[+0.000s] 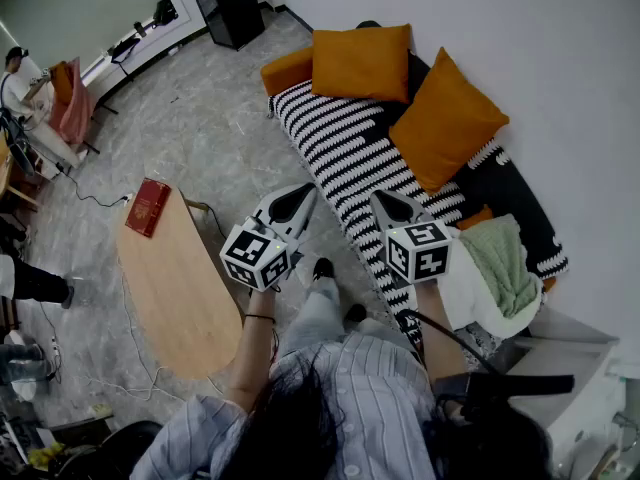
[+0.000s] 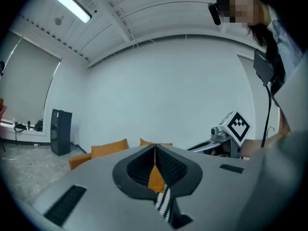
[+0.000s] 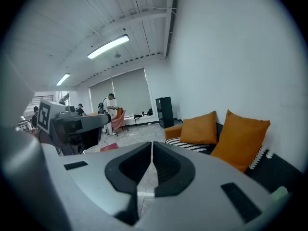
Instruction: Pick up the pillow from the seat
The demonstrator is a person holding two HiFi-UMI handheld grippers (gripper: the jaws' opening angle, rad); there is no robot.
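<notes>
Left hand-held gripper (image 1: 303, 193) and right hand-held gripper (image 1: 381, 200), both closed and empty, hover short of the orange pillow (image 1: 455, 118) on the seat (image 1: 335, 148)

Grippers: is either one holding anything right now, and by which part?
Nothing is held. The left gripper and the right gripper are both shut and empty, short of the sofa, where the orange pillows sit untouched.

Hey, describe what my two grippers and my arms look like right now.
The left gripper and right gripper match: light grey wedges tapering to a point, black ribbed pads inside. Each carries a white cube with black square markers. A black cable trails behind the right one. You wear a pale striped shirt and a dark wristband on the left.
</notes>
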